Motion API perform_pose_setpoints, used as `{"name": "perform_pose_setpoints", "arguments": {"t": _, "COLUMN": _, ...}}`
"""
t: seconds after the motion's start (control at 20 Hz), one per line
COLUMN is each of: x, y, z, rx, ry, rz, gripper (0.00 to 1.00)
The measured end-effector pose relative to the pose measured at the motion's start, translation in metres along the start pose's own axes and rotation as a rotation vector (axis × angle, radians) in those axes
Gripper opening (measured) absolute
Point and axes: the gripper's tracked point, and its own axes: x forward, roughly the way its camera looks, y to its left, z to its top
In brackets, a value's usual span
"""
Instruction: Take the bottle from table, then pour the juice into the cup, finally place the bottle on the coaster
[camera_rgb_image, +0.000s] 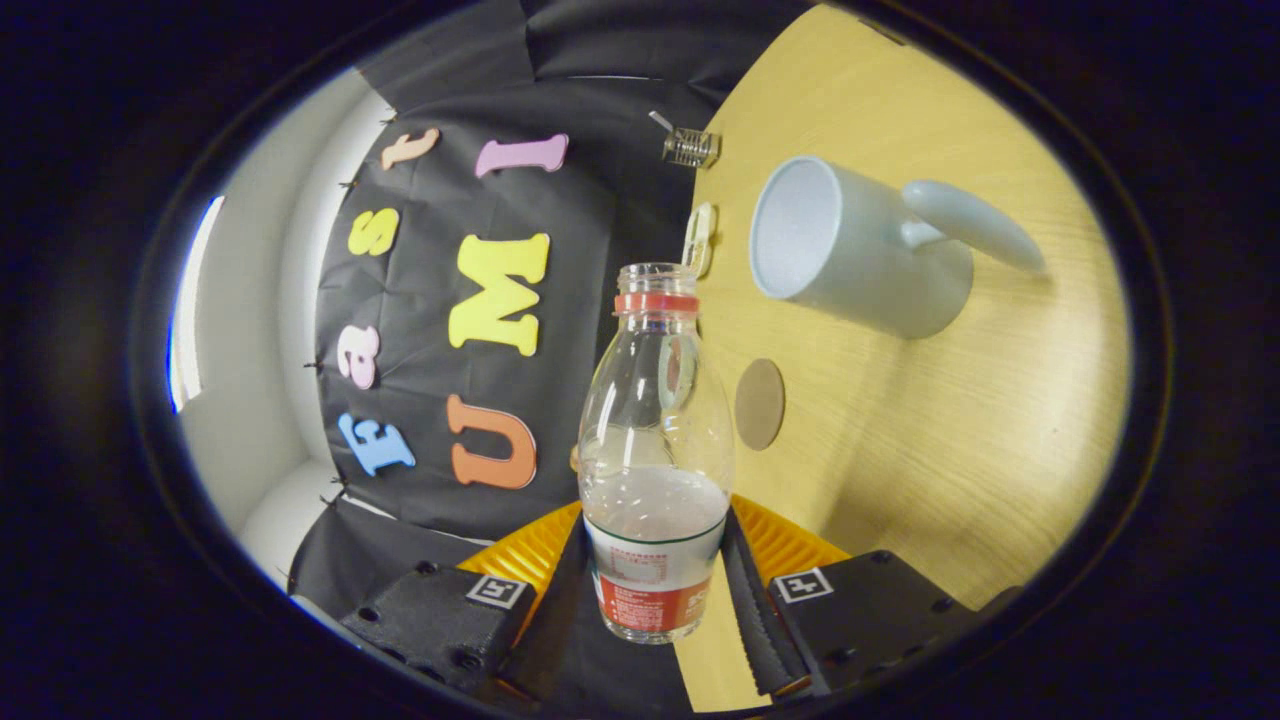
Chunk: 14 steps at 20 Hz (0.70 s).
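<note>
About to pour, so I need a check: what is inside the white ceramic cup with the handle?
The white ceramic cup shows a bare pale inner wall and no liquid; its bottom is hidden. The gripper holds the clear plastic bottle, uncapped and partly full.

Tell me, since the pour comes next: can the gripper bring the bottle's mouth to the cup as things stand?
Probably yes. The gripper is shut on the uncapped bottle, and bare table lies between it and the cup; only the flat coaster sits nearby.

bottle (655, 440): clear glossy plastic | table (960, 450): matt wood-grain | cup (850, 250): smooth
</note>
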Motion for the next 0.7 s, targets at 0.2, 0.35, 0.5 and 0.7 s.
{"name": "perform_pose_setpoints", "arguments": {"t": 0.2, "x": 0.002, "y": 0.003, "z": 0.008, "rx": 0.073, "ry": 0.004, "rz": 0.002, "gripper": 0.75}}
{"name": "perform_pose_setpoints", "arguments": {"t": 0.35, "x": 0.000, "y": 0.012, "z": 0.010, "rx": 0.149, "ry": 0.005, "rz": 0.023, "gripper": 0.75}}
{"name": "perform_pose_setpoints", "arguments": {"t": 0.5, "x": -0.006, "y": 0.016, "z": 0.015, "rx": 0.177, "ry": -0.001, "rz": 0.030, "gripper": 0.75}}
{"name": "perform_pose_setpoints", "arguments": {"t": 0.7, "x": -0.006, "y": 0.028, "z": 0.019, "rx": 0.237, "ry": 0.001, "rz": 0.040, "gripper": 0.75}}
